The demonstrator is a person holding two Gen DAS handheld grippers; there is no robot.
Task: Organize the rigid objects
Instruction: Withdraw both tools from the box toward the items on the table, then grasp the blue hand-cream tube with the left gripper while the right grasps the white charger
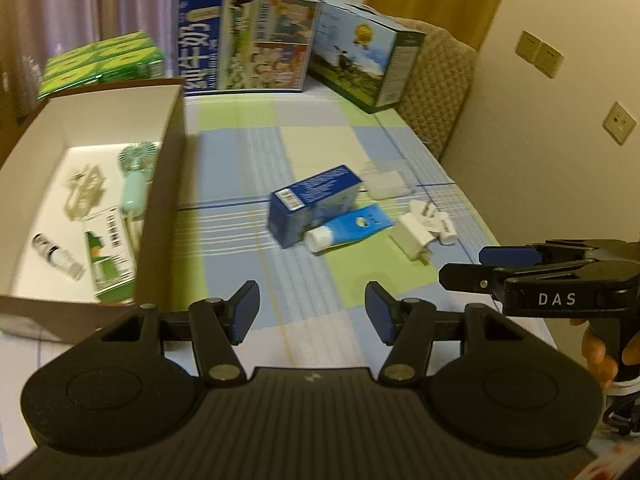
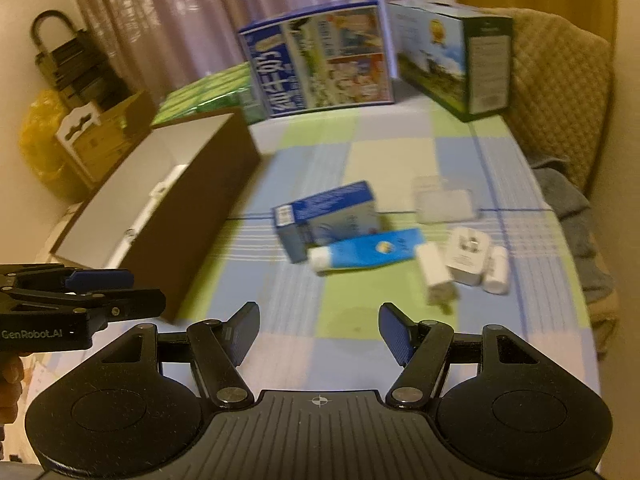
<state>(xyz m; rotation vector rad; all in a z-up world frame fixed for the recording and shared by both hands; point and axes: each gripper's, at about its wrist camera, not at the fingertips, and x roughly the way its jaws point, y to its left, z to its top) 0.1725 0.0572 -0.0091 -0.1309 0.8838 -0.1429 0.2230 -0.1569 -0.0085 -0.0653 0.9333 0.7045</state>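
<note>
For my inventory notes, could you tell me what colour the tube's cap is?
White; the tube itself is blue. Clearest in the left wrist view.
</note>
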